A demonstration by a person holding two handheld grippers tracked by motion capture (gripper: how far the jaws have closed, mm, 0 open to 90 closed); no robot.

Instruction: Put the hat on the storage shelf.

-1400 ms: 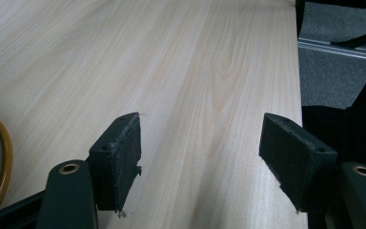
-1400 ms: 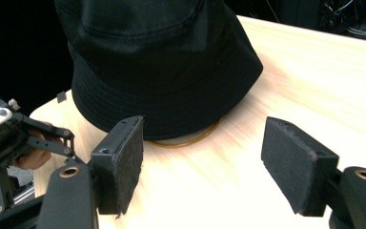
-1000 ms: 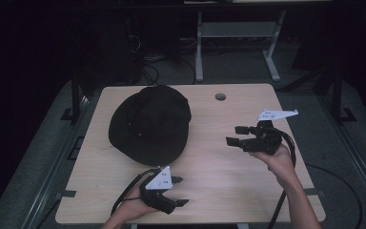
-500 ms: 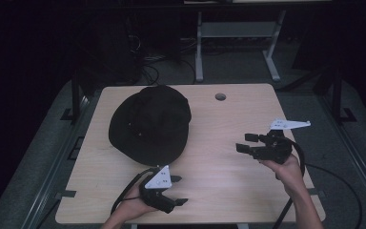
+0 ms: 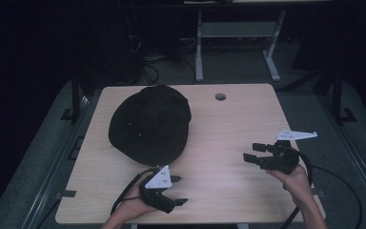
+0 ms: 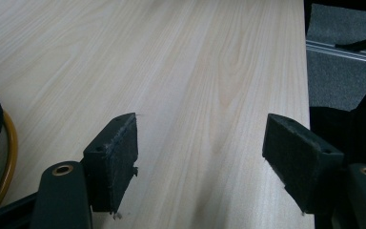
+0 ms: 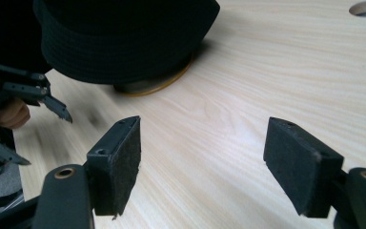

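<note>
pale wood table, black hat, 2 hand-held grippers, jaws apart

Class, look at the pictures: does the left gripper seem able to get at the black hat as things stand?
Probably yes. The left gripper is open and empty, with bare wooden table between it and the black hat close by, though its jaws point away and would need turning.

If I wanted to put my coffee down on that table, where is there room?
Most of the table is bare wood. The widest patch lies right of the black hat, from the round hole at the far edge down to the right gripper. Another strip runs between the two grippers along the near edge. It is crowded on the left, where the left gripper sits just below the hat.
</note>
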